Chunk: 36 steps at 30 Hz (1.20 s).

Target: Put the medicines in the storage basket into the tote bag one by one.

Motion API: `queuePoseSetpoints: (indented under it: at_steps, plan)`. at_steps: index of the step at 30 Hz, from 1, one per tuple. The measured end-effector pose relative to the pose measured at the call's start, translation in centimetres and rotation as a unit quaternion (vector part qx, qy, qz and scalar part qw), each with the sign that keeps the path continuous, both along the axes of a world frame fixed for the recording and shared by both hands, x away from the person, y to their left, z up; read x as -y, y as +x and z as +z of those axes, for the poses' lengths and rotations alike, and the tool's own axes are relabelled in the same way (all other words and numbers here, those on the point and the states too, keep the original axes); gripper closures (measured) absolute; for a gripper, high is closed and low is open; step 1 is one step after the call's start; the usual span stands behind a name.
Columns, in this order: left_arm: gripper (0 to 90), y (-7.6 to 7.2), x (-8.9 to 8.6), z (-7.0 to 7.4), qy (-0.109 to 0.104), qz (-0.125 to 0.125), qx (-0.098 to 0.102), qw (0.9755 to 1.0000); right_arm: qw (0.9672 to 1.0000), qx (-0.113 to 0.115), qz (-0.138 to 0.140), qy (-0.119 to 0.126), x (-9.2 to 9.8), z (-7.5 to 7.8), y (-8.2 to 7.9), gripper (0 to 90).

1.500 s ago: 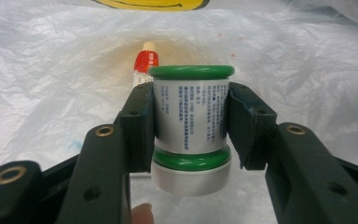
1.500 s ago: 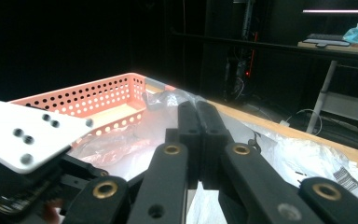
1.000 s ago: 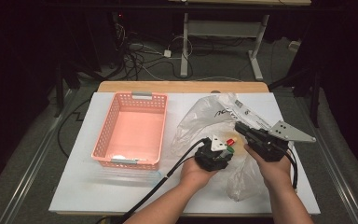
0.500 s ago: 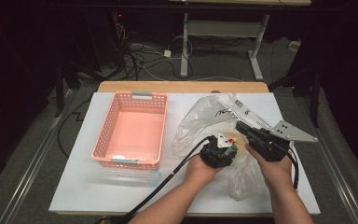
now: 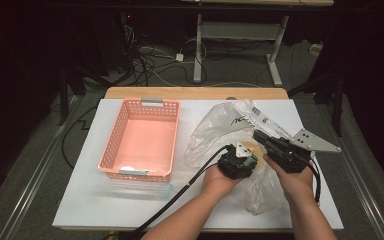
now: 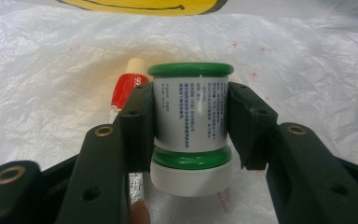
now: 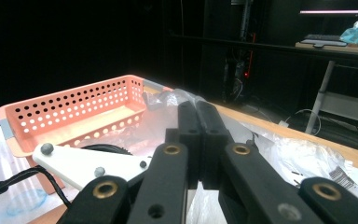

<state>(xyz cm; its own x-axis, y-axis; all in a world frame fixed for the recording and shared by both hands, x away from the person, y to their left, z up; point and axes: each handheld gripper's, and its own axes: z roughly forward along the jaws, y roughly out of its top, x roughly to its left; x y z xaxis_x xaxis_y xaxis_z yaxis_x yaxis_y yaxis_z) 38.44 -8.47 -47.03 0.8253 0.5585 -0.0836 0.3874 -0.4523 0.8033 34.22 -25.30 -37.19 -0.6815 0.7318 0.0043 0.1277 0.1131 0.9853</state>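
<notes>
A clear plastic bag [image 5: 215, 130] lies crumpled on the right half of the white table [image 5: 80, 200]. My left gripper [image 5: 250, 152] reaches into it from the near side. In the left gripper view, the left gripper [image 6: 191, 93] is shut on a white bottle [image 6: 189, 121] with green rings and a white cap, one pad on each side. A red tube [image 6: 127, 88] with a cream cap lies just behind it on the bag film [image 6: 51, 84]. My right gripper [image 5: 258, 135] is to the right, shut, its tips [image 7: 198, 109] pinching the bag [image 7: 284, 158].
An empty pink perforated basket [image 5: 111, 145] stands on the left half of the table, and its wall [image 7: 74, 112] is in the right gripper view. Cables trail off the near edge. A wooden strip [image 5: 195, 93] runs along the far edge, with dark floor and desk legs beyond.
My left gripper has shifted a little to the right, closer to the right gripper, with the bottle still in its jaws. The right gripper has stayed where it was.
</notes>
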Motion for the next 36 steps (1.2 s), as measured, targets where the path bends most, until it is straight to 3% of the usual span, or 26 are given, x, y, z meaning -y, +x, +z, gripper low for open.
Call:
queuePoseSetpoints:
  at_steps: [10, 14, 16, 28, 36]
  plan:
    - [46.7, -0.1, 0.0, -0.1, -0.003, -0.003, -0.004, 1.0, 1.0, 0.001, 0.0, 0.0, 0.0, 0.0, 0.0, 90.0]
    - [43.6, -0.3, -0.3, 0.2, 0.005, -0.01, -0.002, 0.9999, 1.0, 0.0, 0.0, 0.0, 0.0, 0.0, 0.0, 90.0]
    - [42.3, -0.6, -0.6, 0.4, -0.003, -0.007, -0.003, 1.0, 1.0, -0.001, 0.0, 0.001, 0.0, 0.0, 0.0, 90.0]
    - [35.5, -3.0, -4.0, 0.7, -0.022, -0.019, -0.009, 0.9995, 1.0, 0.0, 0.001, -0.003, -0.2, 0.0, 0.0, 90.0]
    - [25.2, -4.8, -6.6, 1.0, -0.041, -0.023, -0.014, 0.9988, 1.0, 0.0, 0.001, -0.005, -0.1, -0.1, 0.0, 90.0]
